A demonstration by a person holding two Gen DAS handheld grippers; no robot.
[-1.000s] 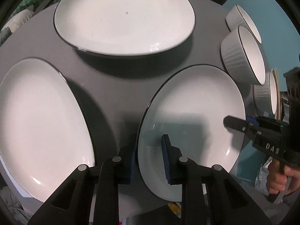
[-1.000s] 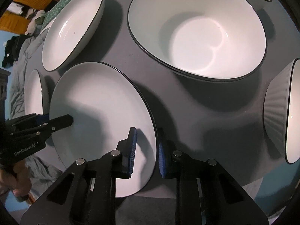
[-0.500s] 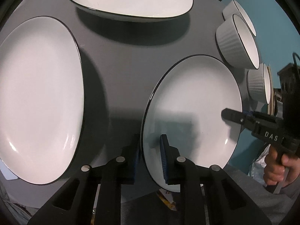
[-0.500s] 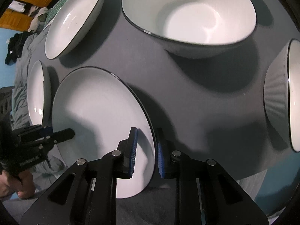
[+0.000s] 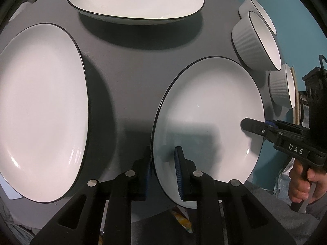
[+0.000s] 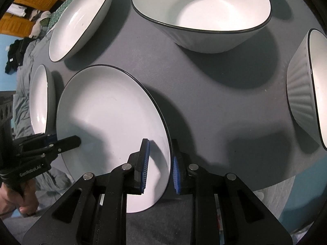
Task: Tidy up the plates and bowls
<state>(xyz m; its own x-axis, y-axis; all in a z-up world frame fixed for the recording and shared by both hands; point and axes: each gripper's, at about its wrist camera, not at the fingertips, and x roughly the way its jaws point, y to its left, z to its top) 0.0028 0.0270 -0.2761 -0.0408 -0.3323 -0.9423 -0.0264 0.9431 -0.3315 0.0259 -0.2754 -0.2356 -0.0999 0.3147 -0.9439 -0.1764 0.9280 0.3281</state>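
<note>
A white, black-rimmed plate [image 5: 208, 122] is held above the grey bench [image 5: 126, 65] by both claws. The left claw [image 5: 163, 173] straddles its near-left rim, pads narrowly spaced on the edge; the right claw [image 6: 159, 163] likewise clamps the opposite rim. Other plates [image 5: 40, 112] and ribbed bowls [image 5: 255, 42] rest on the bench around it.

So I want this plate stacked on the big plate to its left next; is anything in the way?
Nothing visible. Both claws, left and right, straddle opposite rims of the held plate. Only bare grey table lies between it and the big plate. The ribbed bowls sit on the far side.
</note>
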